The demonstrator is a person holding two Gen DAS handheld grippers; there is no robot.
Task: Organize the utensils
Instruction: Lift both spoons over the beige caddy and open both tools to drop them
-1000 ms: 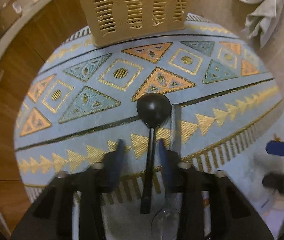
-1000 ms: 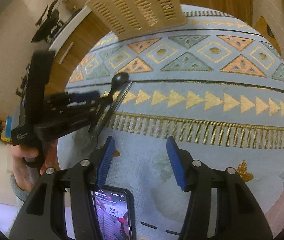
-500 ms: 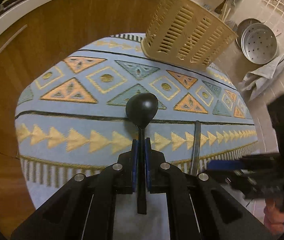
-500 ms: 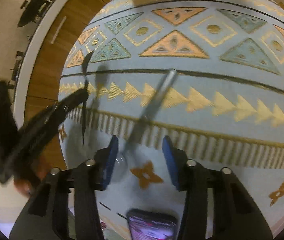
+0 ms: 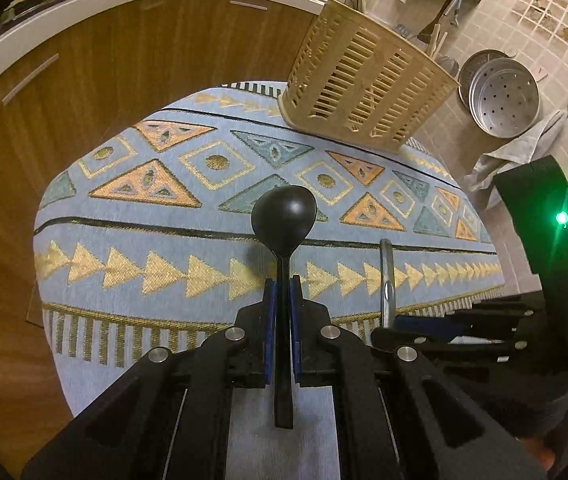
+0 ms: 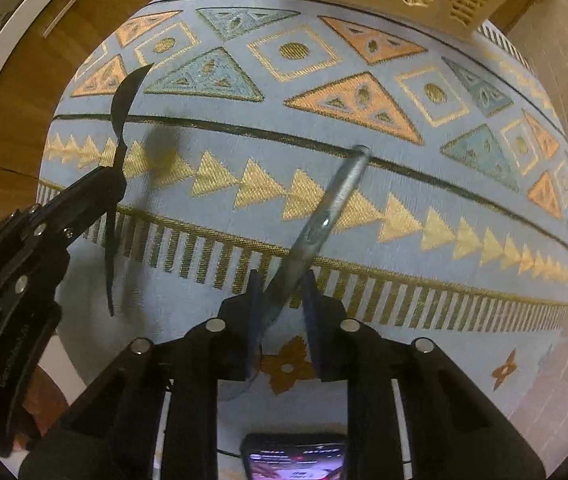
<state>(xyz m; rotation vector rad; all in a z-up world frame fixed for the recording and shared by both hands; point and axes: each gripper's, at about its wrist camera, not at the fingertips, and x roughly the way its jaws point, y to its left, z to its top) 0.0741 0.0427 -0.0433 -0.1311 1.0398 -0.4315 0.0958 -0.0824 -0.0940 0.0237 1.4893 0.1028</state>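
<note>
A black spoon [image 5: 284, 216] hangs just above the blue patterned cloth [image 5: 124, 240], casting a shadow. My left gripper [image 5: 283, 286] is shut on its thin handle. From the right wrist view this gripper [image 6: 114, 184] shows at the left, with the black spoon [image 6: 124, 96] seen edge-on. A metal spoon [image 6: 324, 220] lies slantwise on the cloth [image 6: 364, 44]. My right gripper [image 6: 283, 300] points down over it, jaws closing with the handle between the blue pads, a gap still showing. In the left wrist view the metal spoon [image 5: 386, 276] runs into the right gripper [image 5: 424, 324]. A beige slotted basket [image 5: 368, 88] stands at the cloth's far edge.
A perforated metal steamer [image 5: 504, 100] and a grey towel [image 5: 524, 148] lie on the tiled floor at the right. Wooden cabinets [image 5: 84, 80] under a white counter curve along the left and back. A lit phone [image 6: 296, 460] is mounted below the right gripper.
My left gripper closed on the black spoon's handle and raised it off the cloth. My right gripper moved over the metal spoon and its jaws narrowed around the handle.
</note>
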